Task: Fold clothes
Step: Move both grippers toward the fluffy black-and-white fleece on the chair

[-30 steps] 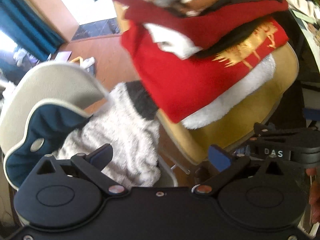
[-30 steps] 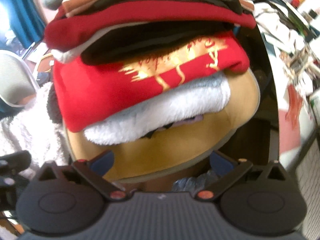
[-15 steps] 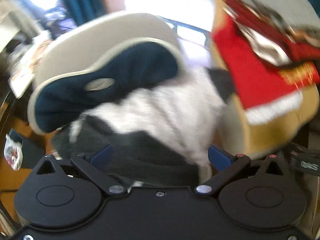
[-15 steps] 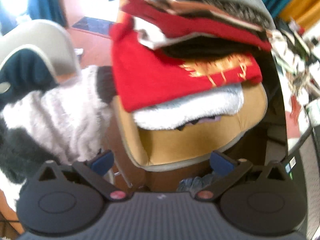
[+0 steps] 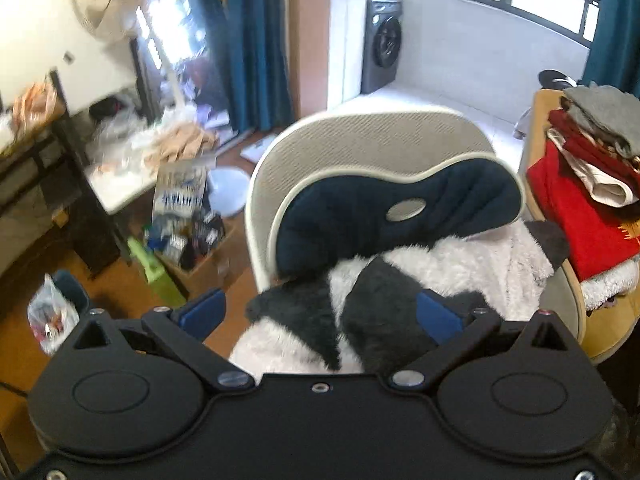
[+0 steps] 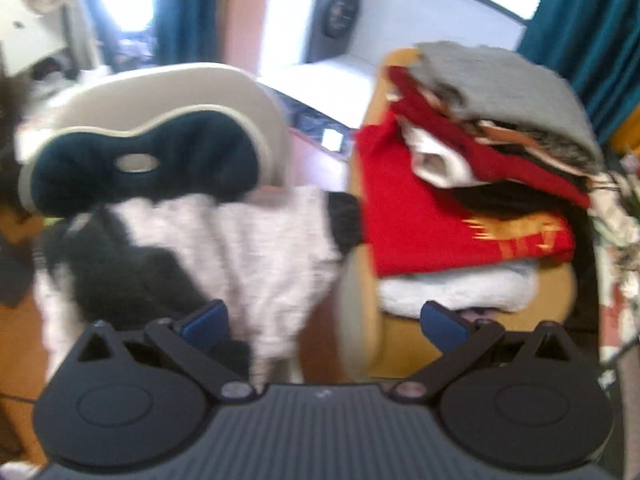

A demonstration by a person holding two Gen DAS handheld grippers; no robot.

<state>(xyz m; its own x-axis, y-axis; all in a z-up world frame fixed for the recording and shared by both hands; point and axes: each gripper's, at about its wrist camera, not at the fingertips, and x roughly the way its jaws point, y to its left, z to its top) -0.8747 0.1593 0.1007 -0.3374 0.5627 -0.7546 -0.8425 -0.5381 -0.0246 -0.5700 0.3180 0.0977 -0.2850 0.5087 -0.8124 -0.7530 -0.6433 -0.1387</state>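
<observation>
Both pairs of fingers are spread wide and hold nothing: the left gripper [image 5: 320,312] hovers just over the fluffy black-and-white garment [image 5: 420,280], the right gripper [image 6: 324,320] beside it. That garment lies crumpled on the grey chair [image 5: 372,136], unfolded. The folded pile [image 6: 472,200] on the yellow chair [image 6: 404,344] suggests most of the work is done.
</observation>
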